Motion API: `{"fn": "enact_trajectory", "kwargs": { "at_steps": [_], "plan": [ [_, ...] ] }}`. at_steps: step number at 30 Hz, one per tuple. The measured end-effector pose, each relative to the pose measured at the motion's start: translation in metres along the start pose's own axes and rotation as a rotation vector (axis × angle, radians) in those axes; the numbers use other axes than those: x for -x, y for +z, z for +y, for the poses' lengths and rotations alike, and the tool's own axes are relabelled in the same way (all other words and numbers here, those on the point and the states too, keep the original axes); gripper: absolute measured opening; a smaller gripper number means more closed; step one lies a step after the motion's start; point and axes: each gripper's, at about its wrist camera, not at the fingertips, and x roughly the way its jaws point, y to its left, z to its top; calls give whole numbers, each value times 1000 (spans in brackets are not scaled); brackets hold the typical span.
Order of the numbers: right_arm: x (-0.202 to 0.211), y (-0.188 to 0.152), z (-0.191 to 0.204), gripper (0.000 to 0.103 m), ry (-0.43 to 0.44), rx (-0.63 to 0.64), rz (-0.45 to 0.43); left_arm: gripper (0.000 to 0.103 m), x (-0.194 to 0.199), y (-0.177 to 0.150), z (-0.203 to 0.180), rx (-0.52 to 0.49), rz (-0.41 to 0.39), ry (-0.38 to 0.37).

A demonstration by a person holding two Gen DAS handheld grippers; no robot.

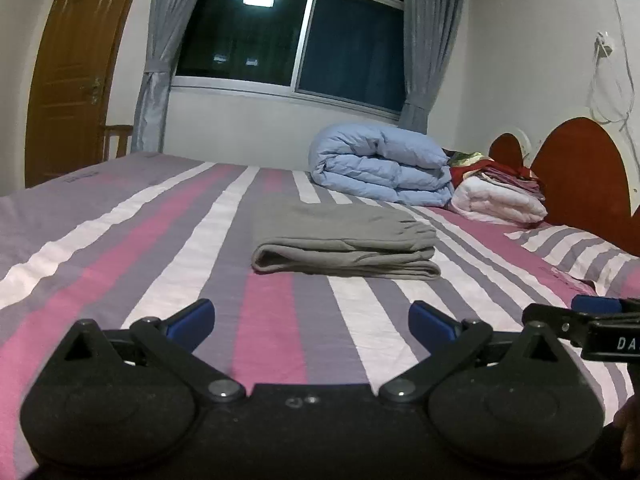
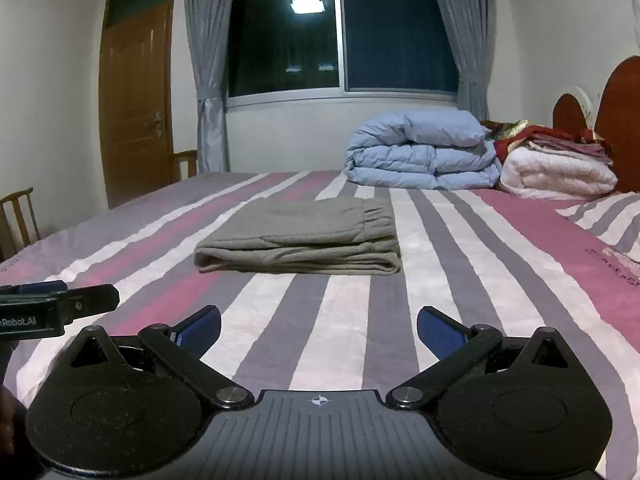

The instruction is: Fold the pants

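Grey pants (image 1: 344, 244) (image 2: 298, 240) lie folded into a flat rectangle in the middle of the striped bed, elastic waistband at the right end. My left gripper (image 1: 312, 320) is open, held back from the pants over the bedsheet, with nothing between its blue pads. My right gripper (image 2: 319, 330) is open too, also short of the pants and empty. Each gripper shows at the edge of the other's view: the right one (image 1: 592, 316) at the far right, the left one (image 2: 60, 304) at the far left.
The bed (image 2: 460, 280) has a pink, grey and white striped sheet. A folded light-blue duvet (image 2: 420, 152) and a pile of white and red bedding (image 2: 556, 164) sit by the red headboard (image 1: 580, 176). Behind are a window, curtains, a wooden door (image 2: 136, 100) and chairs (image 2: 18, 216).
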Motion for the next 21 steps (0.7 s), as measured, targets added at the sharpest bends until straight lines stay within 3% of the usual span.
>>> {"fn": "enact_trajectory", "kwargs": {
  "at_steps": [21],
  "plan": [
    [-7, 0, -2, 103, 6, -14, 0, 97, 4, -1, -1, -31, -13, -24]
  ]
}}
